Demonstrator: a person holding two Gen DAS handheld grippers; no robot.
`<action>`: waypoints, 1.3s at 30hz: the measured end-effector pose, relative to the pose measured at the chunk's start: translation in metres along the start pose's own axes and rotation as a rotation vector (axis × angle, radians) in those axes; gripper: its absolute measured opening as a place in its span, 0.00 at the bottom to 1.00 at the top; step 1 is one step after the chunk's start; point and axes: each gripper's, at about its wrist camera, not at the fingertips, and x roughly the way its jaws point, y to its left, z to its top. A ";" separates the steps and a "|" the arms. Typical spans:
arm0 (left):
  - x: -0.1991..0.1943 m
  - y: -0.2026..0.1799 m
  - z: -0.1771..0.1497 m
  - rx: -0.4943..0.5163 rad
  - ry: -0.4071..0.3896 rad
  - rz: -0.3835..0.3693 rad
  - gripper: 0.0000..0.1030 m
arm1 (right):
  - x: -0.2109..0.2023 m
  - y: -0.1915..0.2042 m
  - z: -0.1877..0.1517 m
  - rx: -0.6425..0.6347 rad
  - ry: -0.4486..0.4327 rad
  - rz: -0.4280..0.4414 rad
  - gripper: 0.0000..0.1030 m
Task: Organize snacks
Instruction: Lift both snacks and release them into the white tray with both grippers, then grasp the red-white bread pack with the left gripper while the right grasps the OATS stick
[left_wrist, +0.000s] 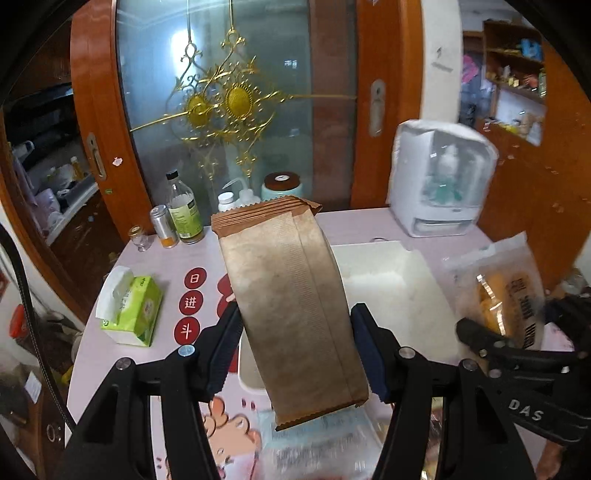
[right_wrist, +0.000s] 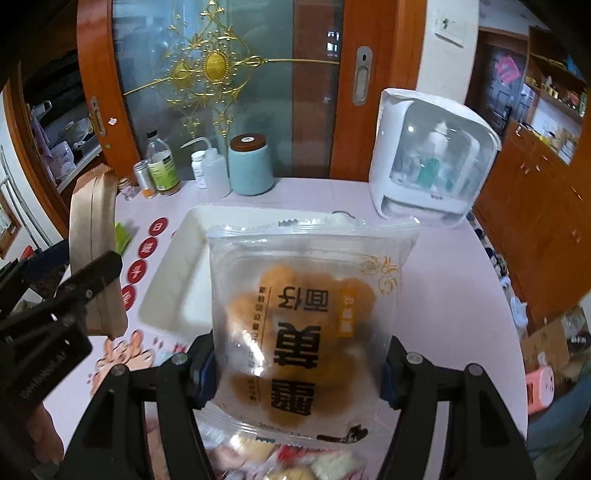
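Note:
A brown paper snack packet (left_wrist: 291, 306) stands tilted between the pads of my left gripper (left_wrist: 295, 354), which is shut on its lower half, above the table. A clear packet of golden pastries (right_wrist: 306, 317) with dark printed characters is pinched at its lower sides by my right gripper (right_wrist: 299, 369), also lifted off the table. A white open bin (right_wrist: 173, 273) lies on the table behind both packets. The left wrist view shows the right gripper (left_wrist: 480, 336) with its packet (left_wrist: 495, 291) off to the right. The right wrist view shows the left gripper (right_wrist: 96, 280) at the left.
More loose snack packets (right_wrist: 295, 458) lie under the grippers near the table's front. A green tissue pack (left_wrist: 129, 306) sits at the left. Bottles (left_wrist: 184, 214), a teal jar (right_wrist: 251, 166) and a white appliance (right_wrist: 428, 162) line the back of the pink table (right_wrist: 443, 280), before a glass door.

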 end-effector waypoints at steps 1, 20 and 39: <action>0.011 -0.004 0.001 -0.003 0.007 0.012 0.57 | 0.014 -0.004 0.005 0.001 0.016 0.000 0.66; 0.119 -0.023 -0.015 -0.060 0.211 0.110 0.87 | 0.134 -0.028 0.001 0.018 0.221 0.120 0.80; 0.030 -0.027 -0.024 -0.059 0.145 0.140 0.87 | 0.058 -0.024 -0.001 -0.009 0.039 0.121 0.90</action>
